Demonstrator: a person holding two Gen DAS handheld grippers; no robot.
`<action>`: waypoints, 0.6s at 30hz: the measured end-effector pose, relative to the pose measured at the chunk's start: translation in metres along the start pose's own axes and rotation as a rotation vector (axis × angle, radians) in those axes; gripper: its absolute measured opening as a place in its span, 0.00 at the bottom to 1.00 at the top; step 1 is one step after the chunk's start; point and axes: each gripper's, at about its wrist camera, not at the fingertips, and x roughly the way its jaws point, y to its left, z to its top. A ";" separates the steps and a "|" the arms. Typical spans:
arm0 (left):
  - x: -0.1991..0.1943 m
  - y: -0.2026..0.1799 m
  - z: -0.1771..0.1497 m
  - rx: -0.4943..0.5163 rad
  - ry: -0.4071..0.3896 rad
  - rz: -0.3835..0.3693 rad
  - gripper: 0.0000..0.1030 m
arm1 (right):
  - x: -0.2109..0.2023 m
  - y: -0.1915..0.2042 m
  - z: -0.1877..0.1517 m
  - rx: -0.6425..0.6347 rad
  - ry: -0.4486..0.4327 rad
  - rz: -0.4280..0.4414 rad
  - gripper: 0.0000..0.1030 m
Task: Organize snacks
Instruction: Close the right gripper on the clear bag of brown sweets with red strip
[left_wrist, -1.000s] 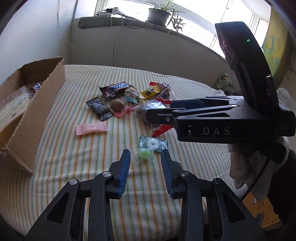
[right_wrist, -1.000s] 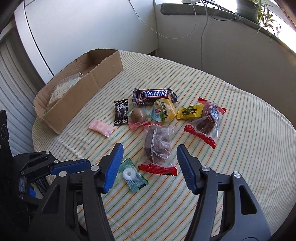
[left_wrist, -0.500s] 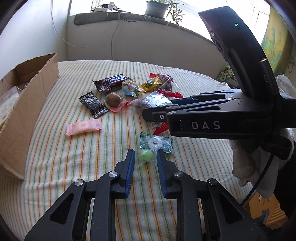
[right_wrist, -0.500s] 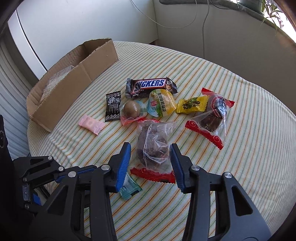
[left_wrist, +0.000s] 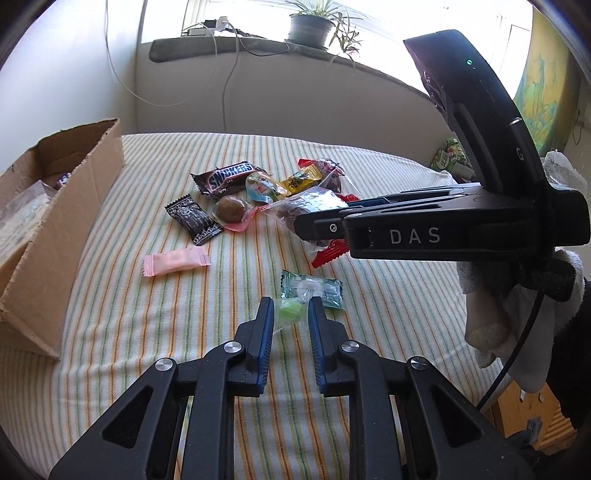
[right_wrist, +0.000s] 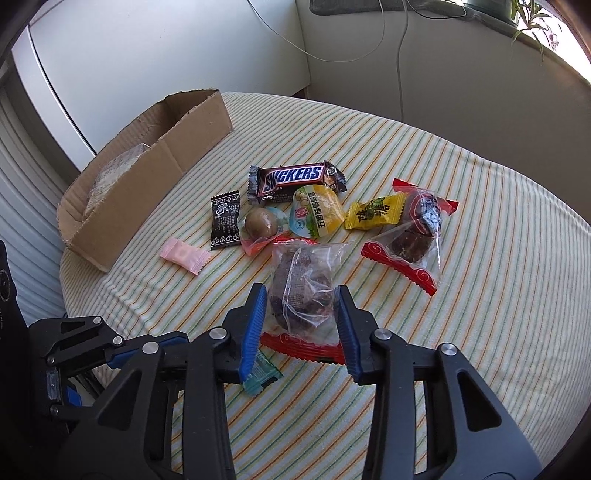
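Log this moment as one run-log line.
left hand-held gripper: closing around green candy | right hand-held gripper: closing around clear bag of dark snack | cardboard box: awaiting both

Matt ribbed striped cloth (right_wrist: 461, 258) covers the table. Rough corrugated cardboard box (right_wrist: 155, 184) far left. Glossy plastic Snickers wrapper (right_wrist: 295, 179); crinkled clear plastic bag (right_wrist: 303, 291) nearer.

Potted plant (left_wrist: 309, 25) on the window ledge (left_wrist: 229, 46) at top centre, white cable (left_wrist: 226, 88) hanging down the wall, yellow-green picture (left_wrist: 543, 92) at right edge
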 end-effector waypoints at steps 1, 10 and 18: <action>-0.002 0.000 0.001 0.000 -0.004 0.001 0.17 | -0.001 0.001 0.000 -0.002 -0.003 -0.001 0.38; -0.026 0.005 0.002 -0.006 -0.052 0.014 0.17 | -0.017 0.011 0.004 -0.014 -0.036 -0.008 0.38; -0.048 0.027 0.011 -0.028 -0.108 0.060 0.17 | -0.028 0.032 0.026 -0.050 -0.082 0.004 0.38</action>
